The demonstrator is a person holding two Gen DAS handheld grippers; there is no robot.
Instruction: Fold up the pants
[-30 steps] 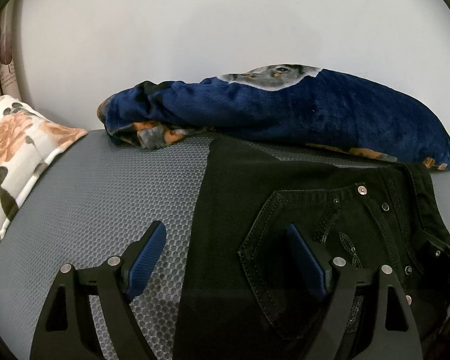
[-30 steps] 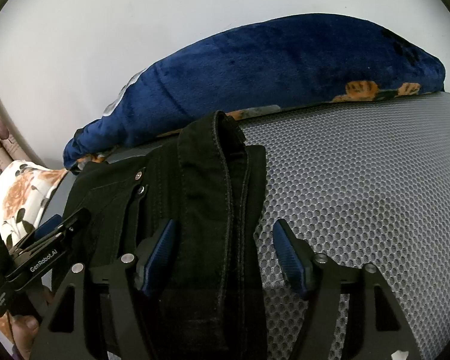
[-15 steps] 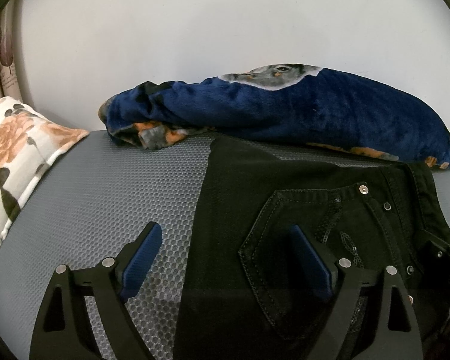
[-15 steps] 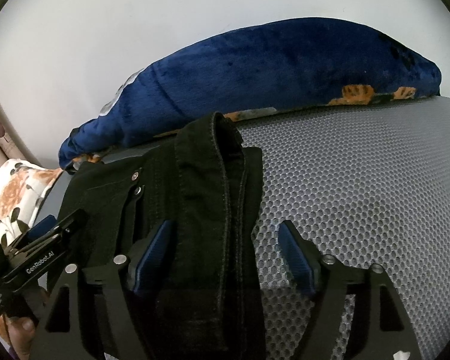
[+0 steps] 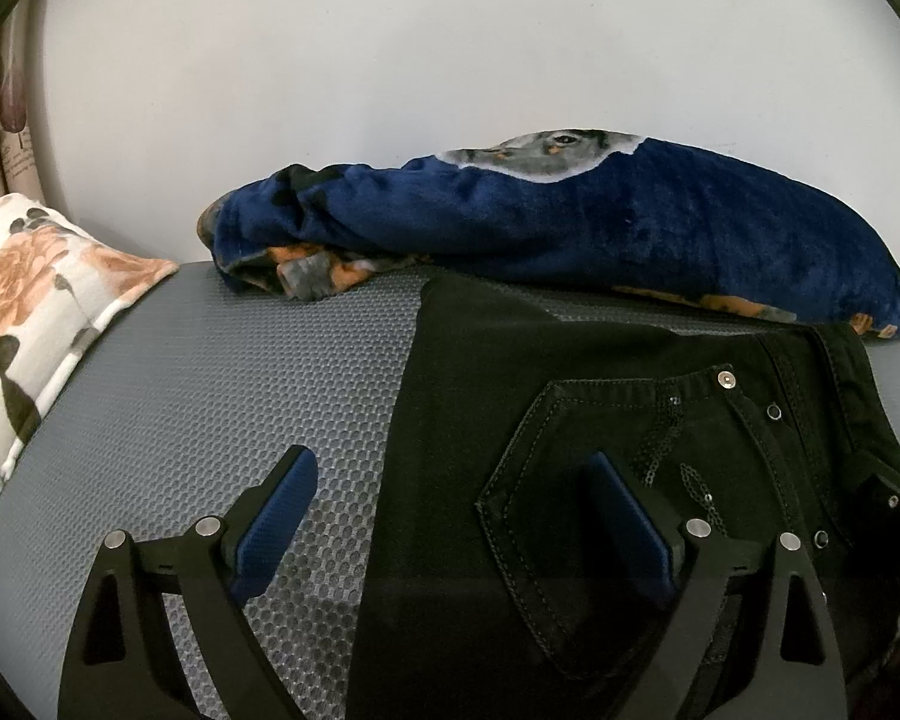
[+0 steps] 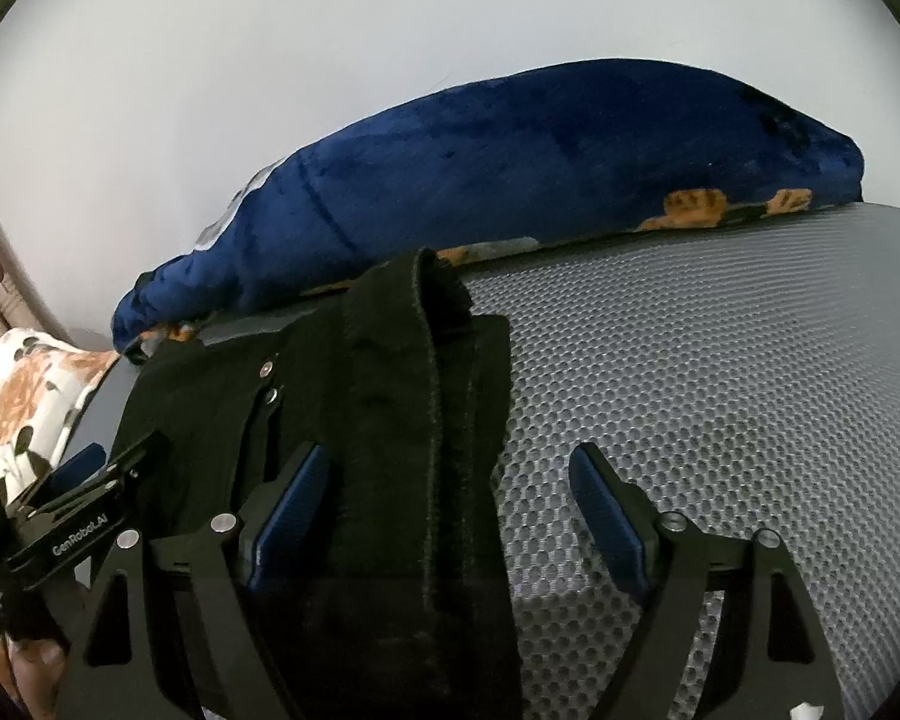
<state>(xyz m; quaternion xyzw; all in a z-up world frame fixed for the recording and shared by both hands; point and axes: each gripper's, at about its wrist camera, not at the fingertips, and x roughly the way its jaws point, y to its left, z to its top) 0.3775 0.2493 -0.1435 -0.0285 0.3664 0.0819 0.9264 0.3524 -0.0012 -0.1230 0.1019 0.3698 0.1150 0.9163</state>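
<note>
Black pants lie folded on the grey mesh bed surface, back pocket up, waistband to the right. My left gripper is open, its blue fingers straddling the pants' left folded edge just above the cloth. In the right wrist view the pants show their waistband end. My right gripper is open, straddling the waistband's right edge. The left gripper's body shows at the left of that view.
A rolled dark blue blanket lies along the white wall behind the pants, also in the right wrist view. A floral pillow sits at the left. Grey mesh surface stretches to the right of the pants.
Both grippers have pulled back slightly toward me and stayed open. The pants have not moved.
</note>
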